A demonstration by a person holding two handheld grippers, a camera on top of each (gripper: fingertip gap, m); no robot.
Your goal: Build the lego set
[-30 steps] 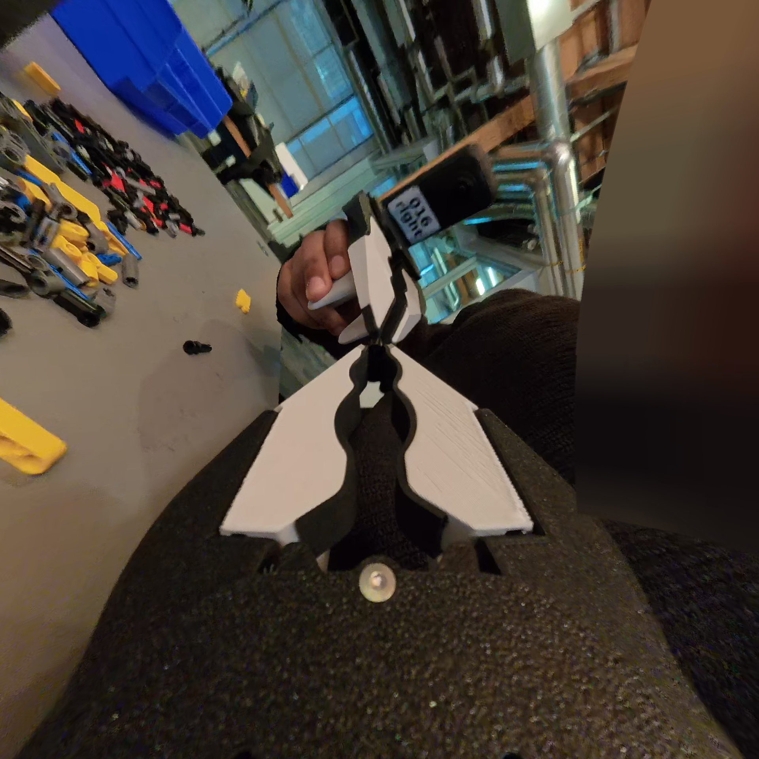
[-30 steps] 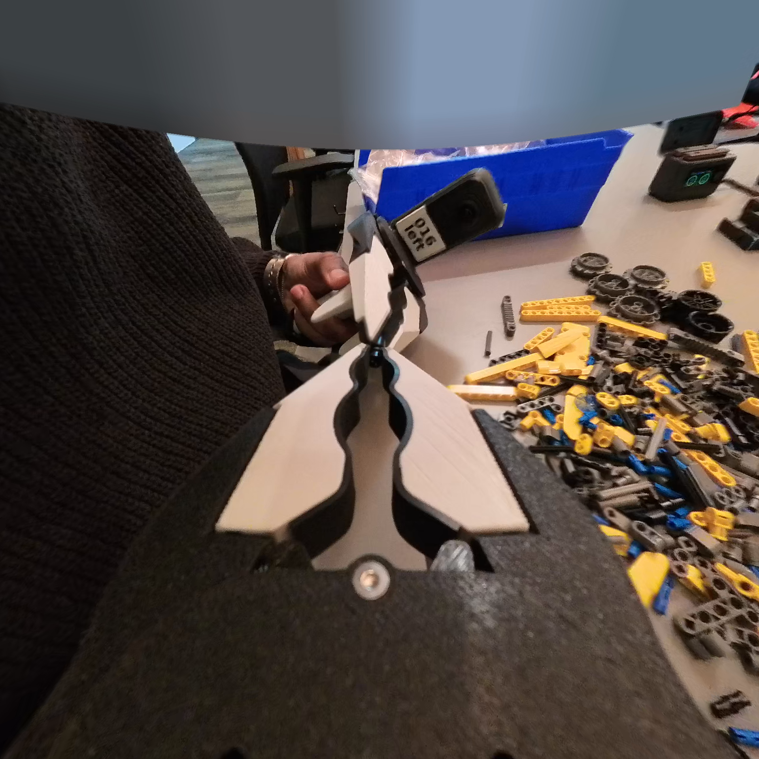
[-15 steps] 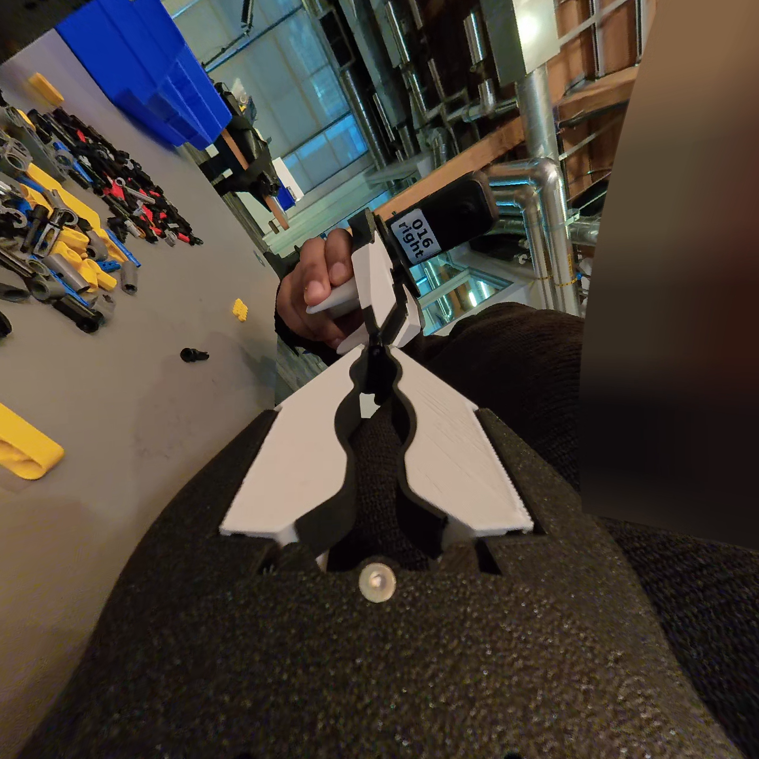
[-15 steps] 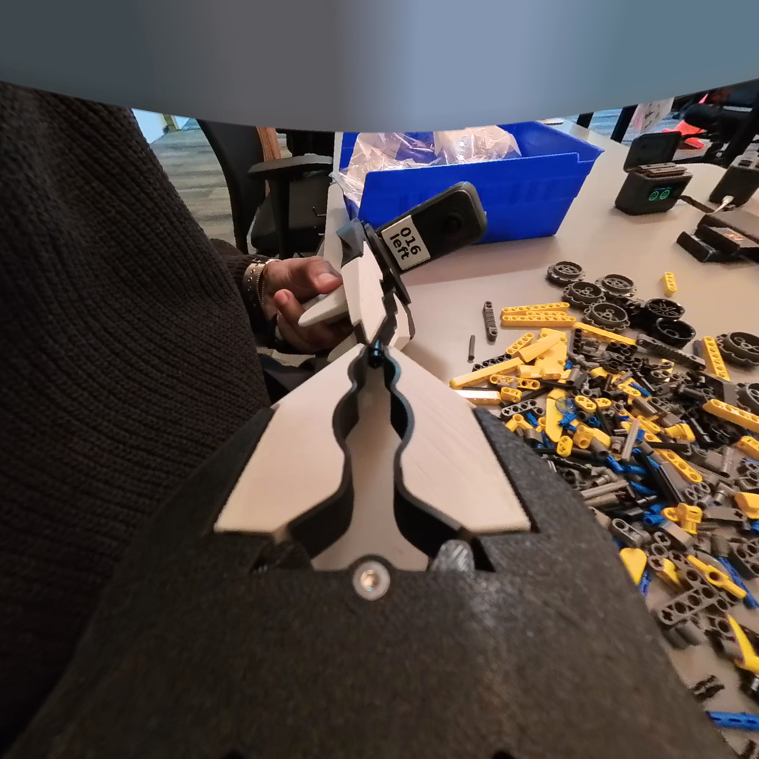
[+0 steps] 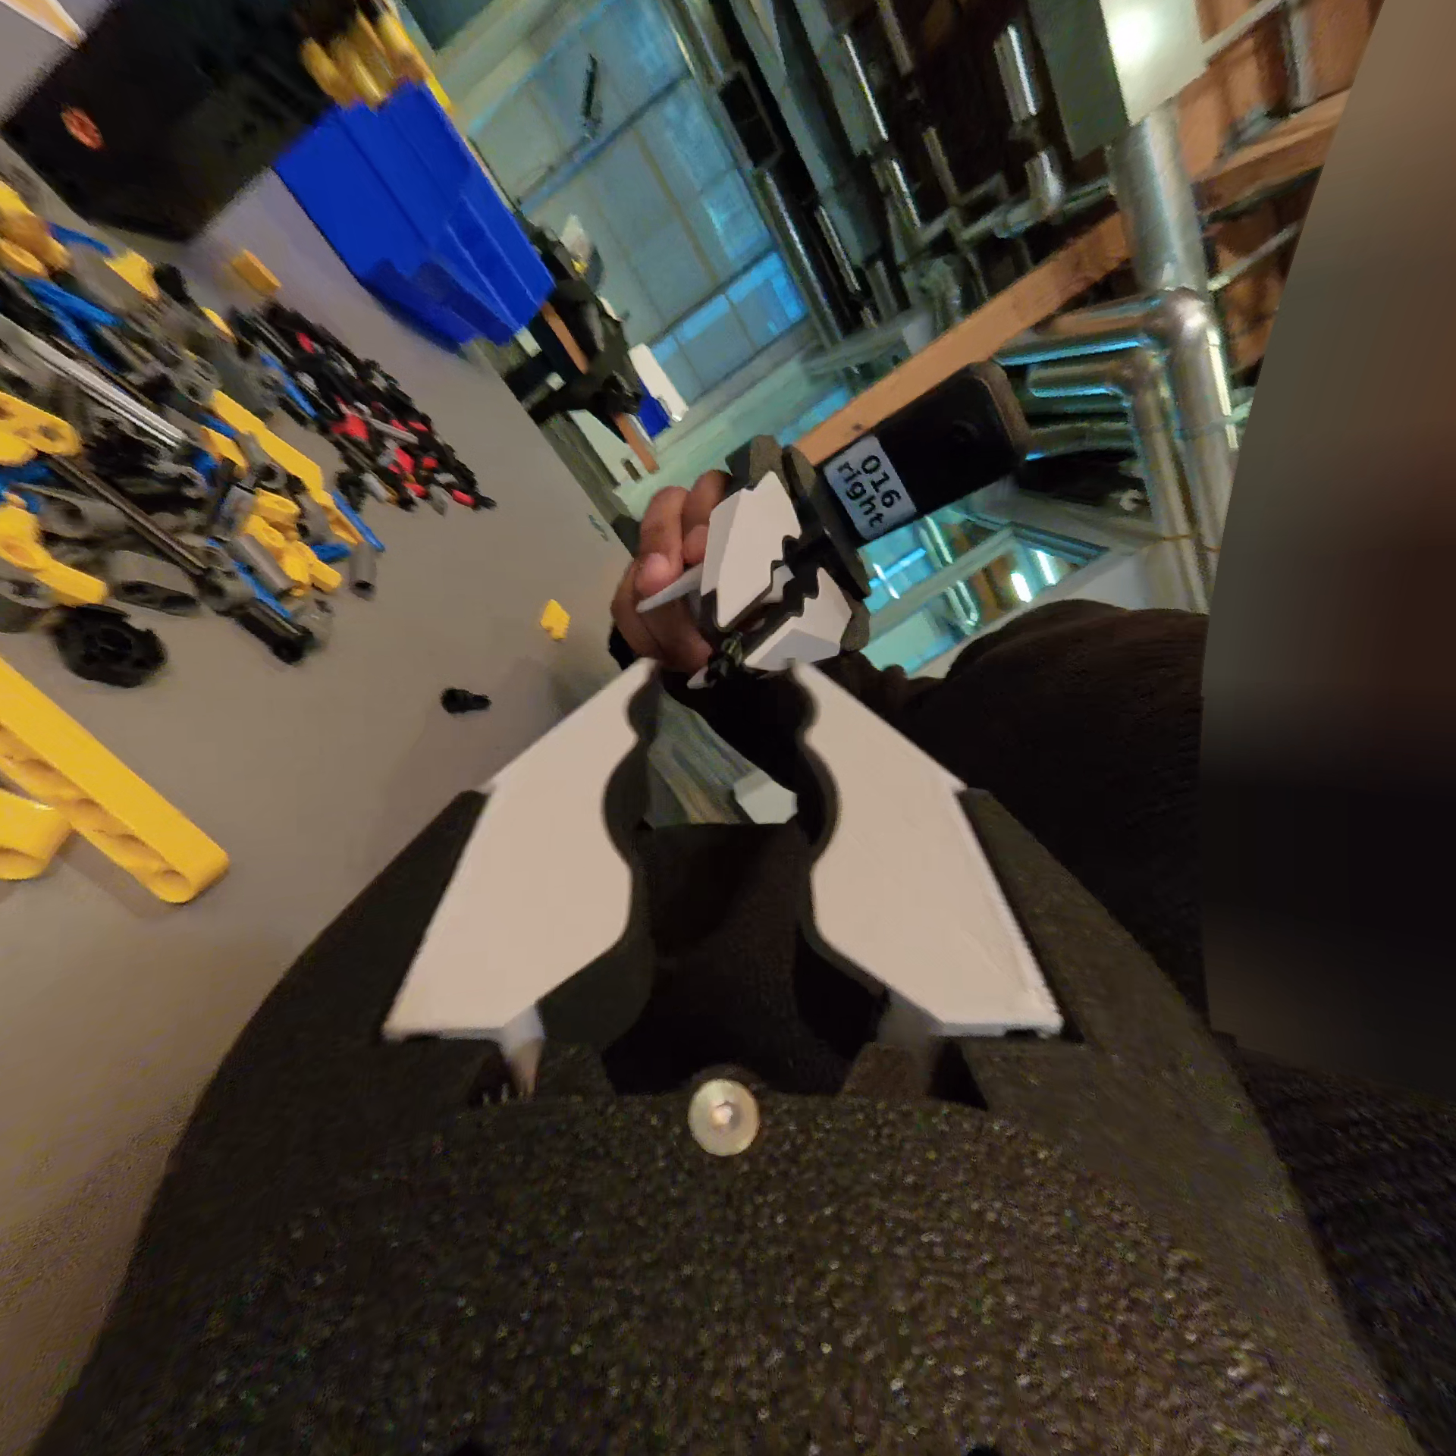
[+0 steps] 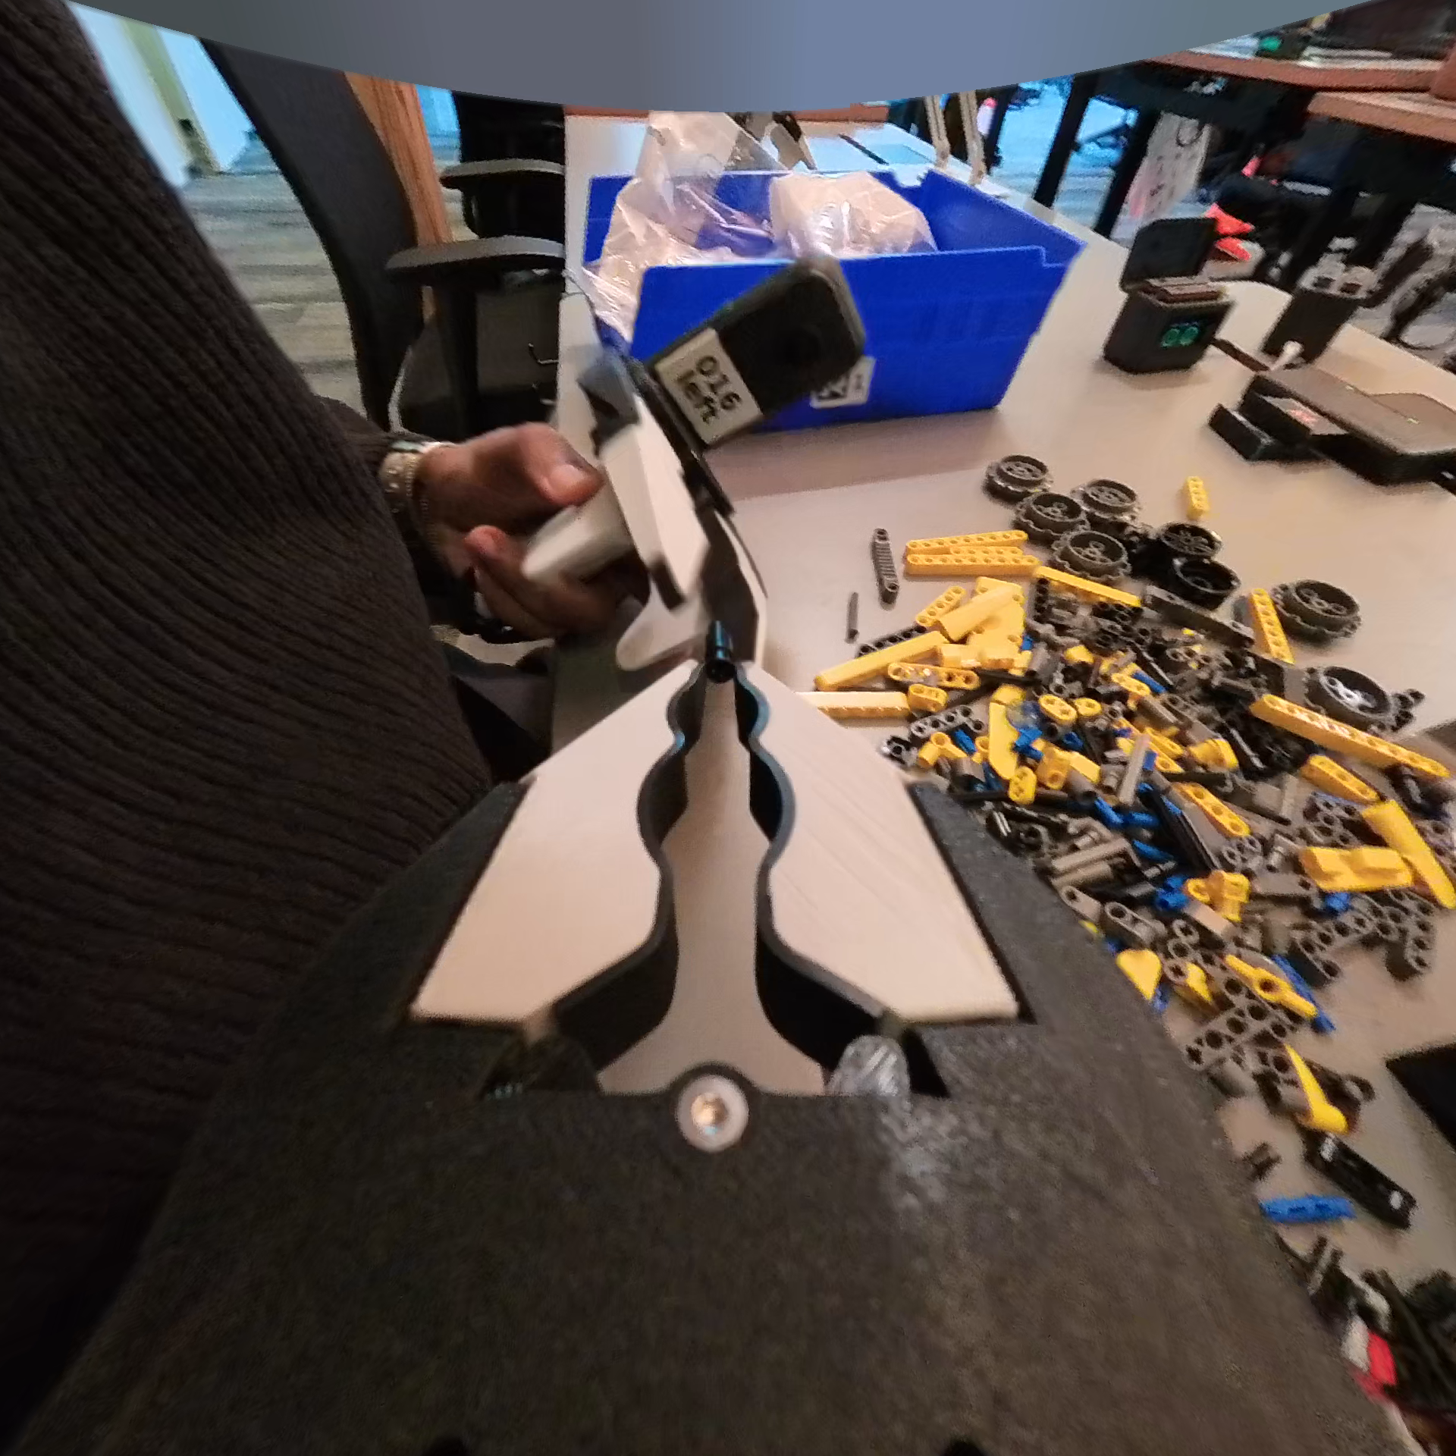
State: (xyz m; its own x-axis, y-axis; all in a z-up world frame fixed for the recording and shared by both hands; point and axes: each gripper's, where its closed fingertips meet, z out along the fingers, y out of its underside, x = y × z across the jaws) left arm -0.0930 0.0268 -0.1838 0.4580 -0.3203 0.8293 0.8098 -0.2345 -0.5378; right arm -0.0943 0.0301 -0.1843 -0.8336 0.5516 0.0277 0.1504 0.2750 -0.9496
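Note:
My right gripper (image 6: pixel 718 676) is shut on a small black pin (image 6: pixel 718 658) that sticks out past its tips, held in the air near the table's edge. My left gripper (image 5: pixel 725 676) is open and empty, with its white fingers (image 5: pixel 551 851) spread either side of the pin (image 5: pixel 729 655). The two grippers face each other tip to tip. In the left wrist view the right gripper (image 5: pixel 729 668) shows ahead, held by a hand (image 5: pixel 662 567). In the right wrist view the left gripper (image 6: pixel 701 638) shows ahead, held by a hand (image 6: pixel 504 520).
A pile of yellow, grey, blue and black building parts (image 6: pixel 1142 748) covers the grey table (image 6: pixel 827 504), with black wheels (image 6: pixel 1095 520) behind it. A blue bin (image 6: pixel 906 331) holds plastic bags. A long yellow beam (image 5: pixel 102 811) and a loose black pin (image 5: pixel 465 700) lie on the table. Less than 4 cm separates the two grippers' tips.
My left gripper has opened and let go of the black pin, which both grippers gripped before. The right gripper keeps it. Both views have shifted and show more of the table.

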